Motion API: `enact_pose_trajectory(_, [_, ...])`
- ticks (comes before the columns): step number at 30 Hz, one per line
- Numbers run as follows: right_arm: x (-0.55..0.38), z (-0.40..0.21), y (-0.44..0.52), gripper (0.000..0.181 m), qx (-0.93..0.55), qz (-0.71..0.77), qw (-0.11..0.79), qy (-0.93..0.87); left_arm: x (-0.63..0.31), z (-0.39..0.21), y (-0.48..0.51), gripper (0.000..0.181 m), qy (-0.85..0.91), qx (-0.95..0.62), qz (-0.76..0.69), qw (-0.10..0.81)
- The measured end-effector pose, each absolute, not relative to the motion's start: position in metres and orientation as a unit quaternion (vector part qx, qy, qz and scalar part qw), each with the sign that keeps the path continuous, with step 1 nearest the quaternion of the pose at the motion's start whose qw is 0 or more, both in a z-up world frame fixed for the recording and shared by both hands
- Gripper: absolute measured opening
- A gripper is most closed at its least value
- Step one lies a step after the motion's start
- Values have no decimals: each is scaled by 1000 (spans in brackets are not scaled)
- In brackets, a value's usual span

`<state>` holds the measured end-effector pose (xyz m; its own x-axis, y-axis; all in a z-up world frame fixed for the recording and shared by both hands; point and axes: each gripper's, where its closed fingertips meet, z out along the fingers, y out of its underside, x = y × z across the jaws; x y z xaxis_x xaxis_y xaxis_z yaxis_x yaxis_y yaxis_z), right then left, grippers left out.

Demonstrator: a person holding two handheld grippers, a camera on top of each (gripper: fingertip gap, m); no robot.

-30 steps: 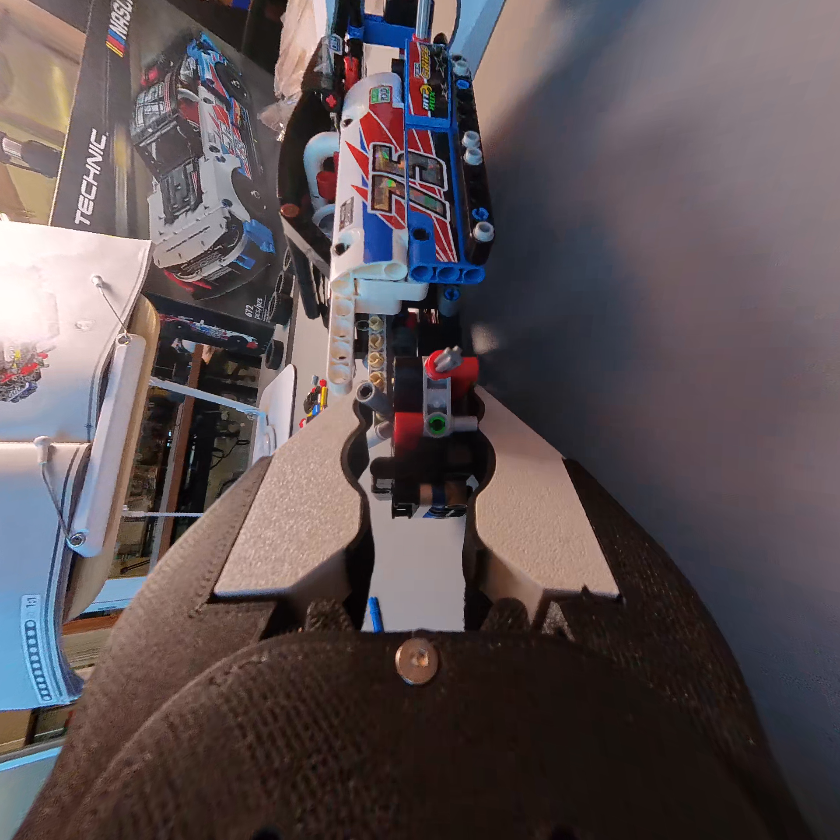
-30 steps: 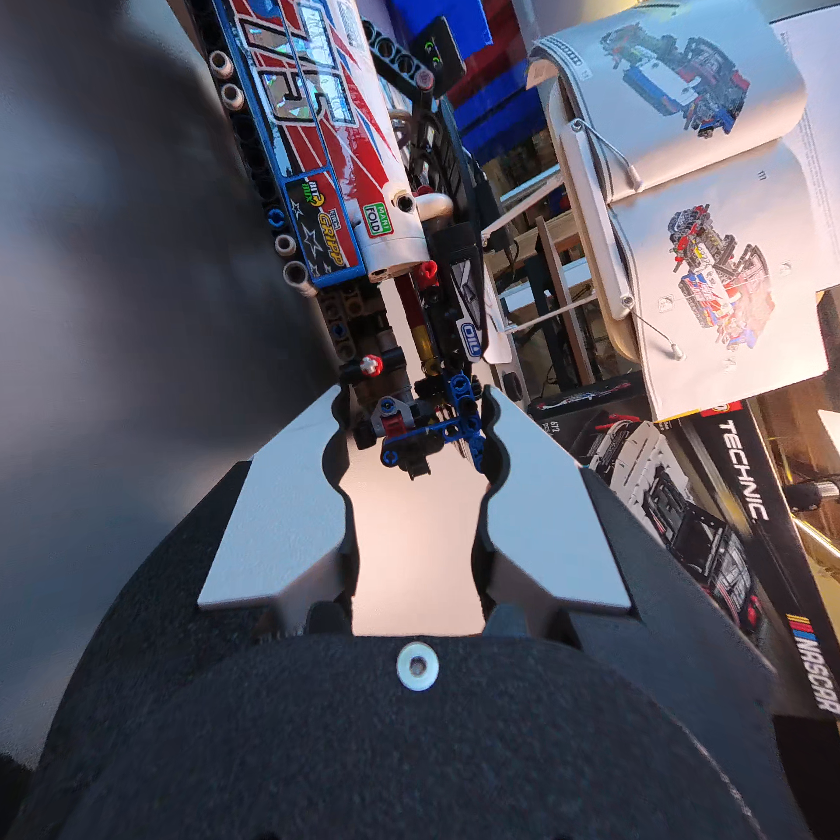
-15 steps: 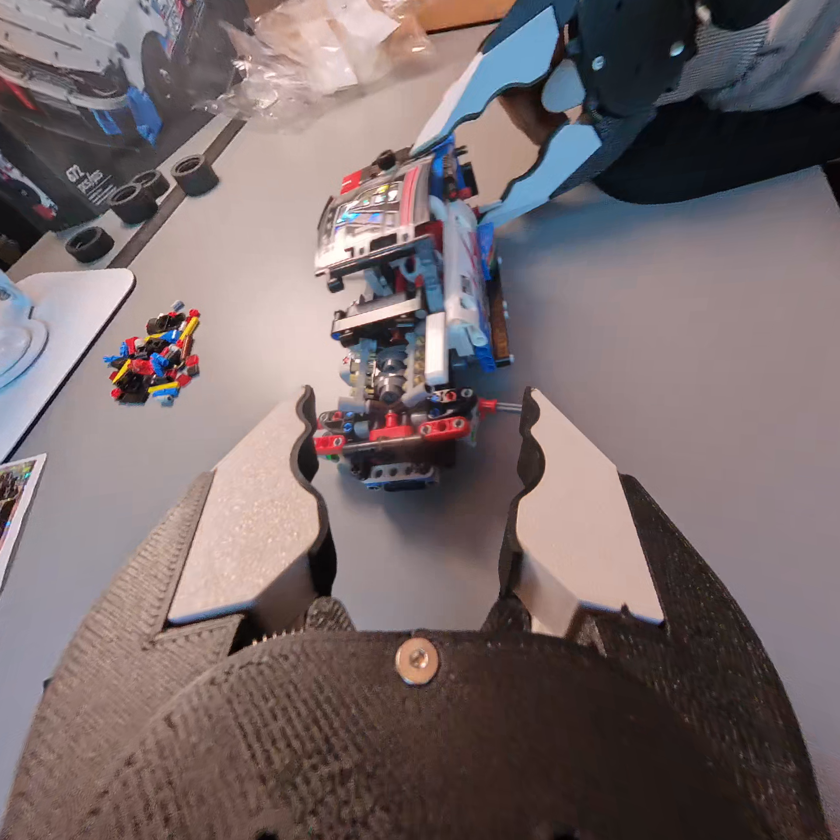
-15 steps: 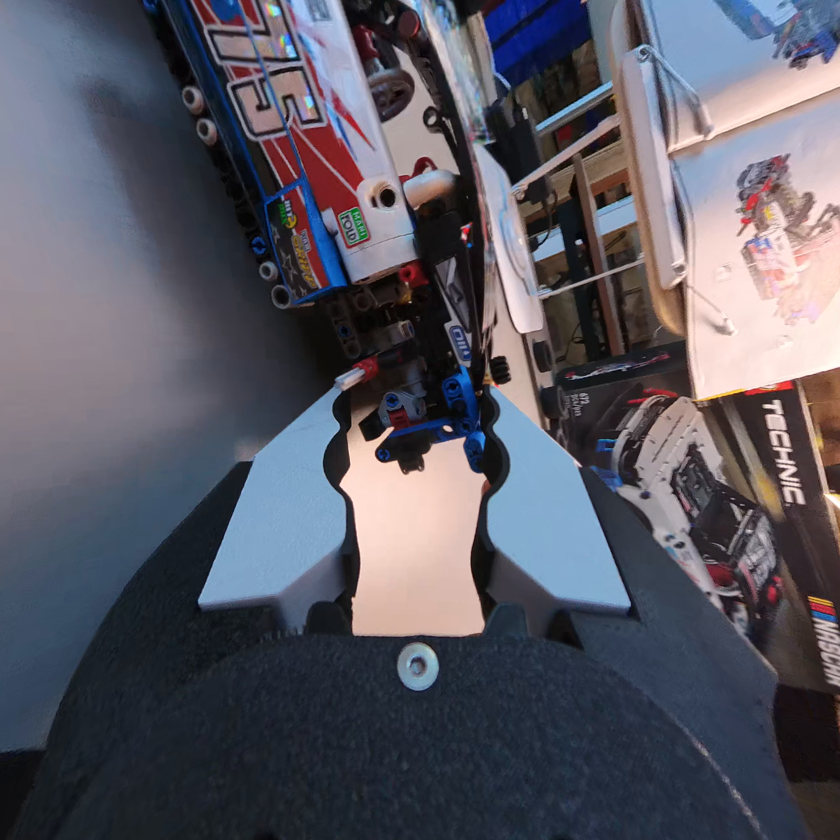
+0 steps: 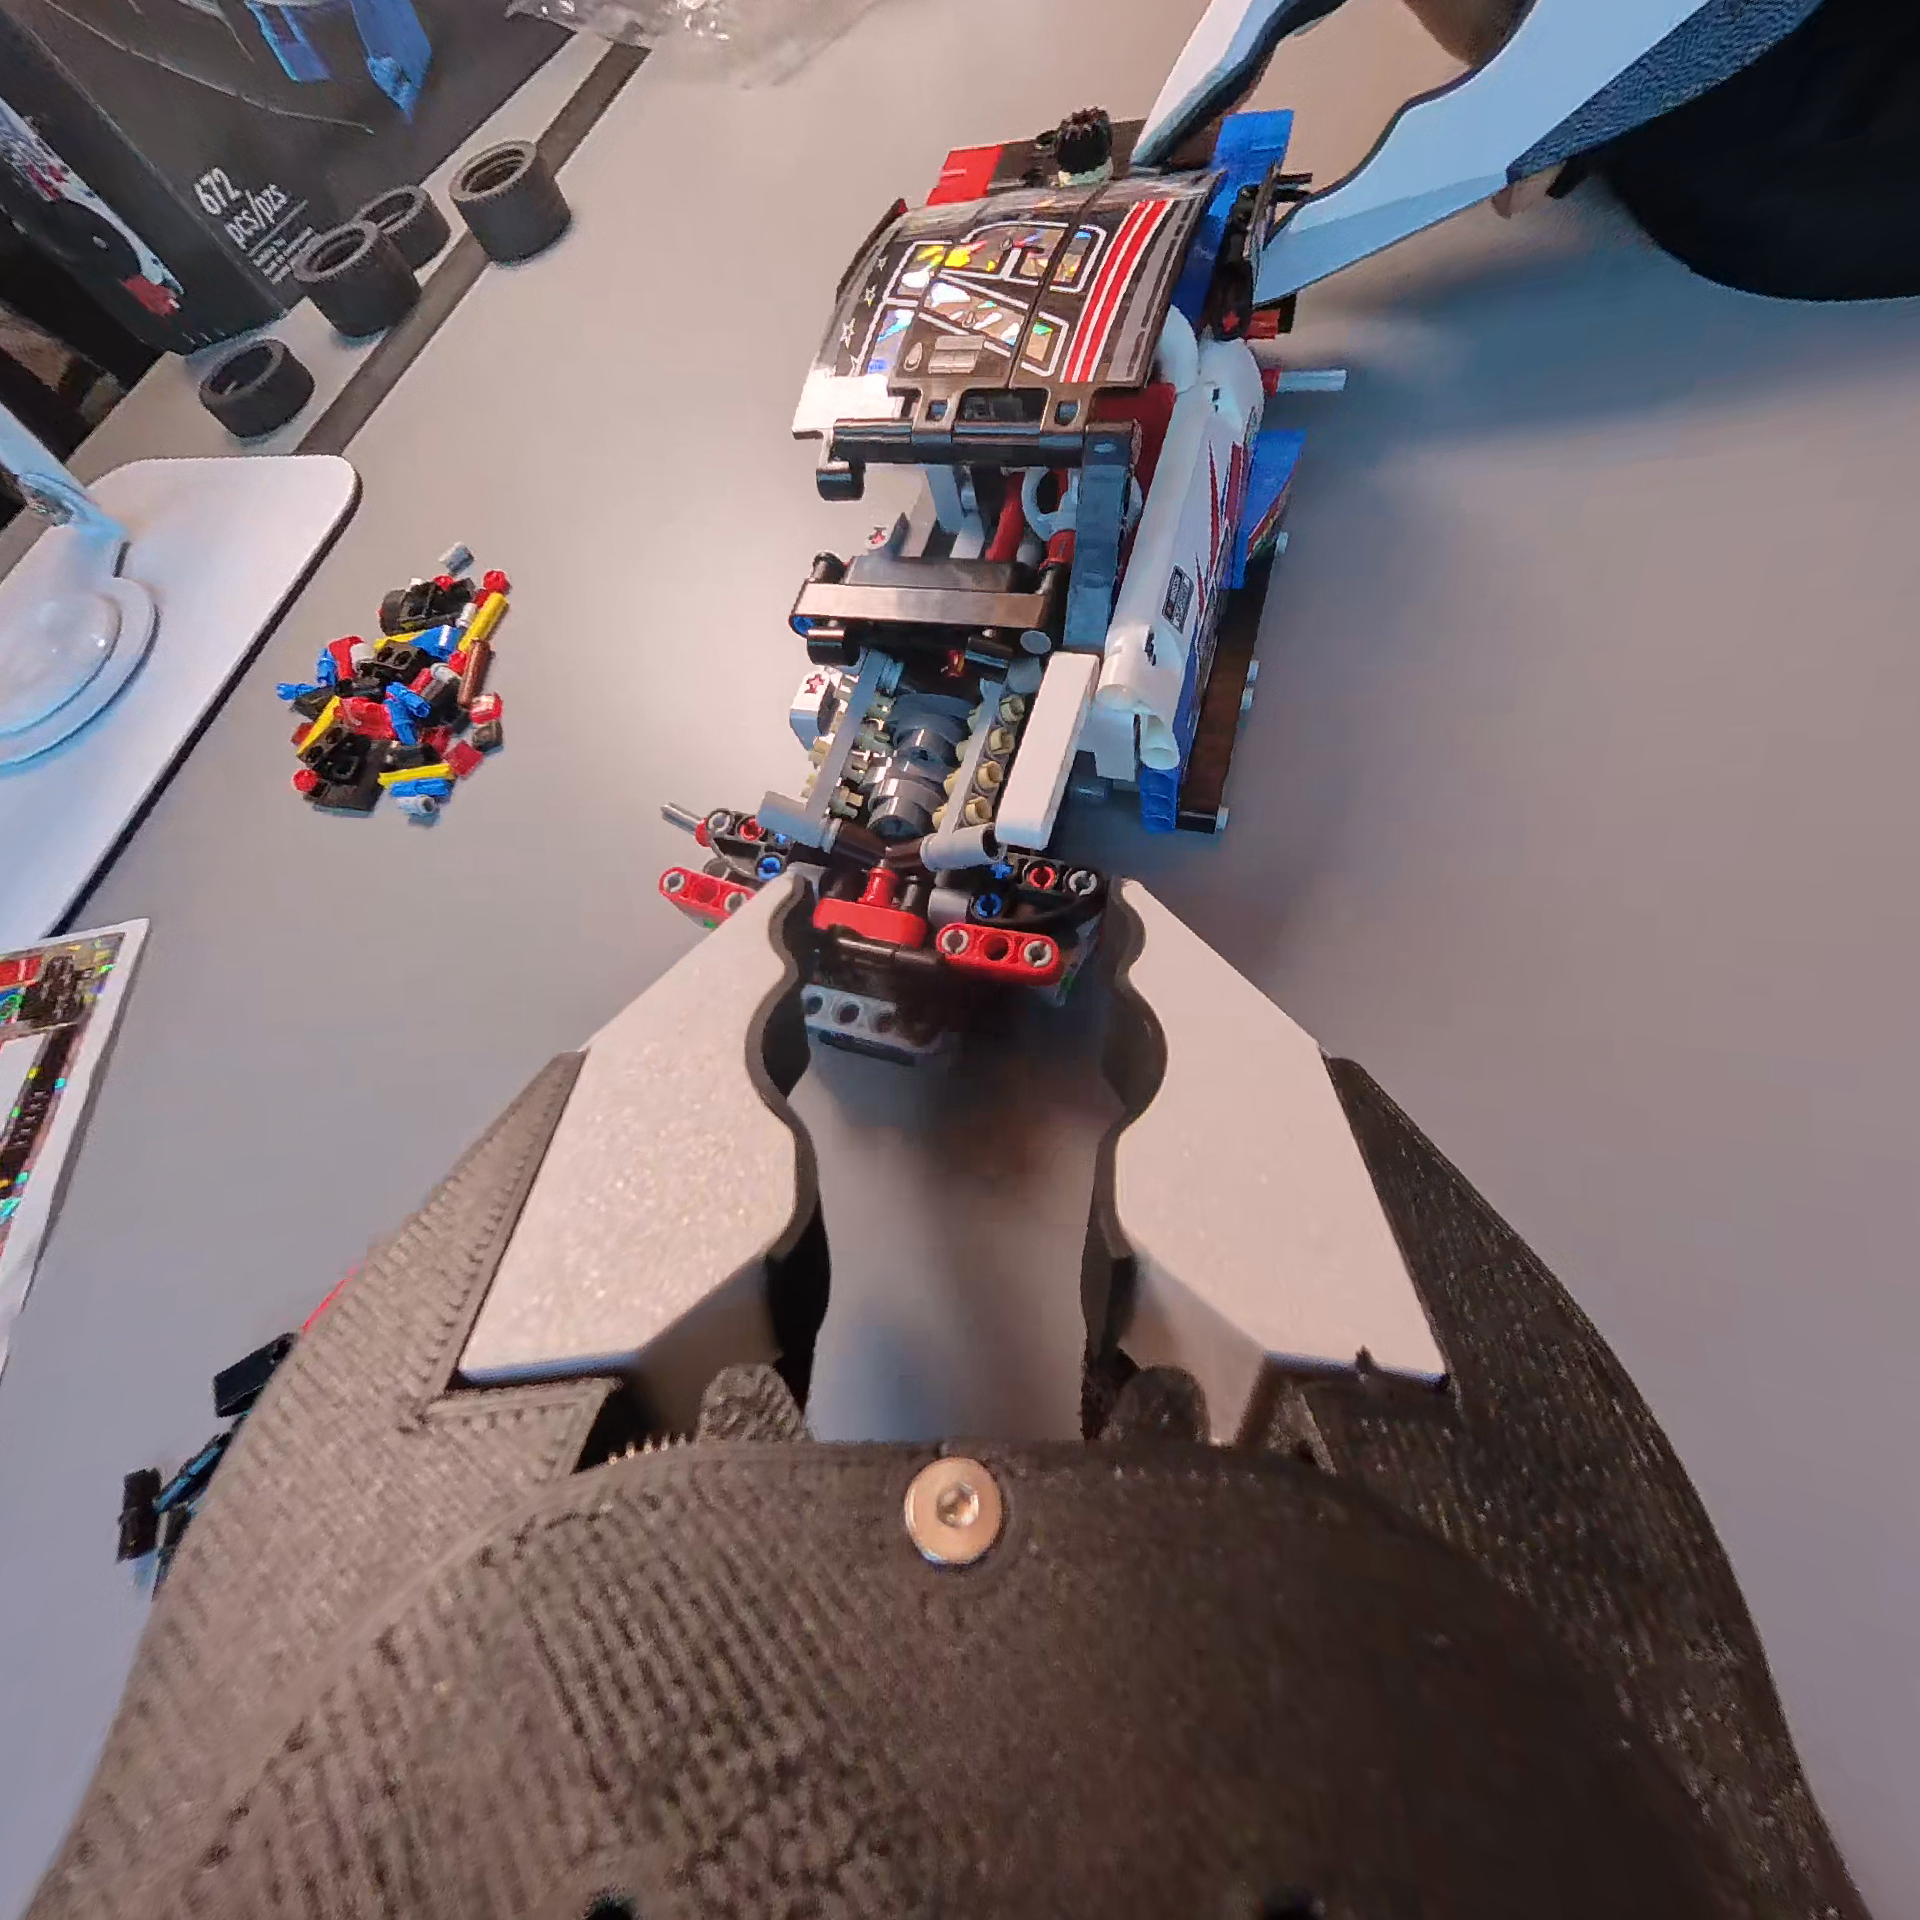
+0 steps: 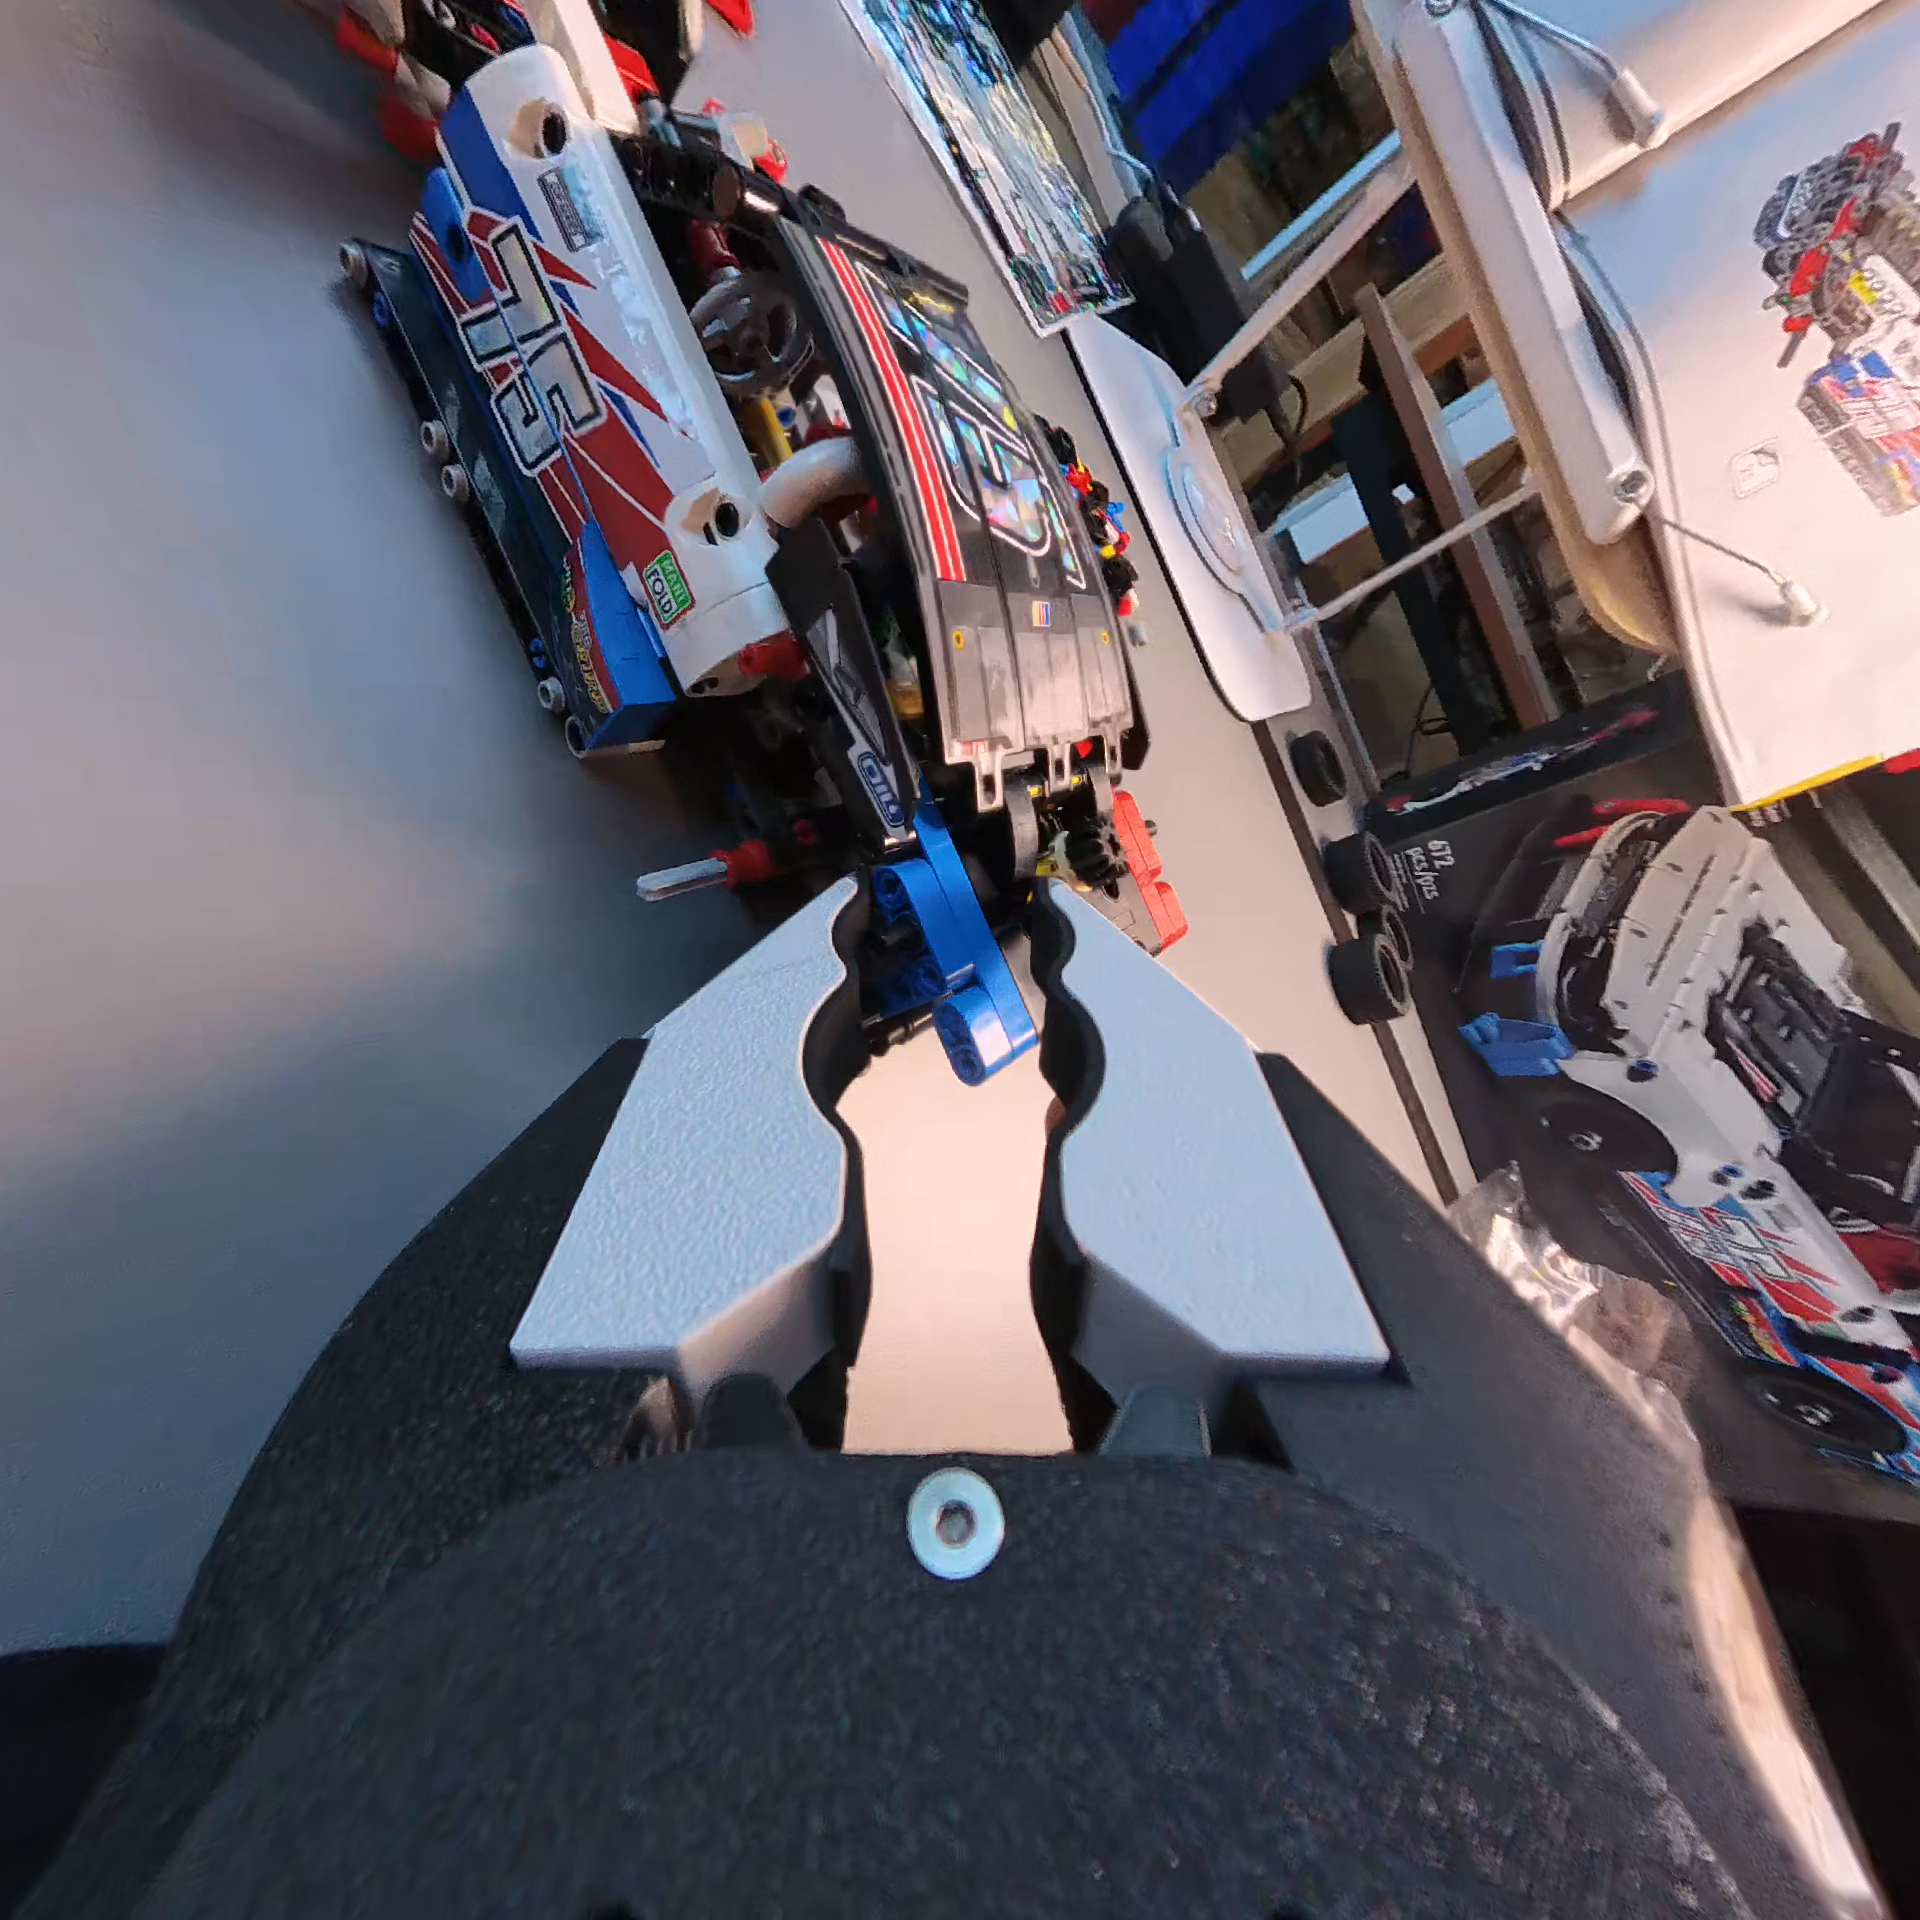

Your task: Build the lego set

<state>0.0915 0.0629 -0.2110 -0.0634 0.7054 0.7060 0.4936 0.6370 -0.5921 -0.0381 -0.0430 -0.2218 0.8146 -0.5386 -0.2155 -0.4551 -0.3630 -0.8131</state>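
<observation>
While the half-built lego car sits on the grey table, left gripper part-open around its near end, fingers flanking it, grip uncertain, right gripper closed on the blue piece at its far end, loose pieces well apart

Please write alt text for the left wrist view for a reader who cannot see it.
A half-built lego race car sits on a grey table, its near end between the fingers of the left gripper, with the right gripper at its far end. A pile of small loose pieces and four black tyres lie to the left.
</observation>
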Motion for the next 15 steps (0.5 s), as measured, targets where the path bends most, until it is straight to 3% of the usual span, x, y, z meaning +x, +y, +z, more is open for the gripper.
enact_pose_trajectory(9, [83, -210, 92, 26, -453, 82, 563, -686, -44, -216, -21, 46, 270, -819, -21, 506])
enact_pose_trajectory(15, [89, -207, 99, 38, -497, 102, 558, -656, -56, -172, -24, 52, 191, -771, -55, 605])
